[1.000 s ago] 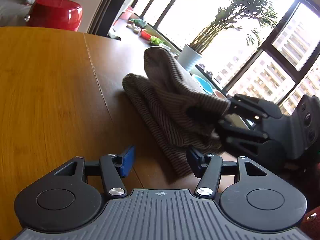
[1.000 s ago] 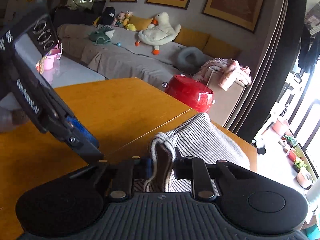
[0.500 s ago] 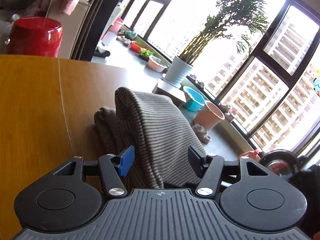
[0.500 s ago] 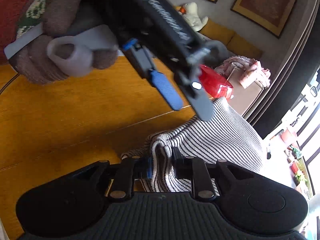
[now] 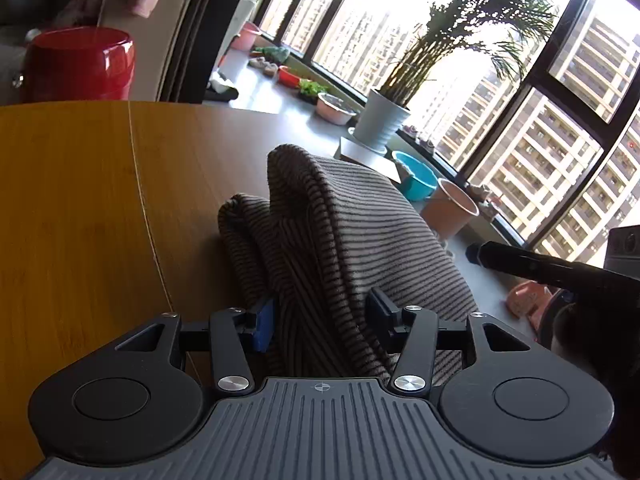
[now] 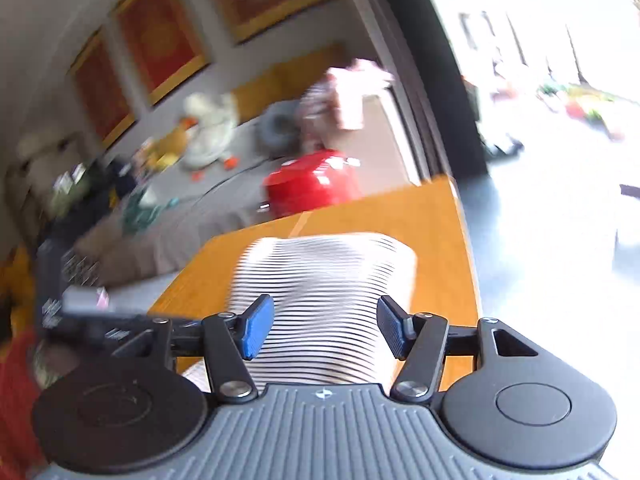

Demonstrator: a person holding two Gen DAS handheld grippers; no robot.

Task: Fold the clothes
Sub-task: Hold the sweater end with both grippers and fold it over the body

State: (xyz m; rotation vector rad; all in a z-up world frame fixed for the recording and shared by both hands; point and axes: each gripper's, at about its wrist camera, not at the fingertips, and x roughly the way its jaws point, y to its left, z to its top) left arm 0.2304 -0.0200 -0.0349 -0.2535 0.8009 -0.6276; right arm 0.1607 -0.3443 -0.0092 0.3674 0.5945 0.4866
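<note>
A brown-and-cream striped garment lies folded in a humped bundle on the wooden table. My left gripper is open, and a thick fold of the garment sits between its fingers. In the blurred right wrist view the striped garment lies flat under and between the fingers of my right gripper, which is open and holds nothing. Part of the right gripper's black body shows at the right of the left wrist view. The left gripper's body shows blurred at the left.
A red pot stands beyond the table's far edge. The table edge runs close to the garment's right side, with floor beyond. A potted plant and bowls line the window sill. A sofa with toys is behind.
The right gripper has opened and let go of the garment's fold, and its view has swung sharply. The left gripper has moved forward so the garment fold now sits between its open fingers.
</note>
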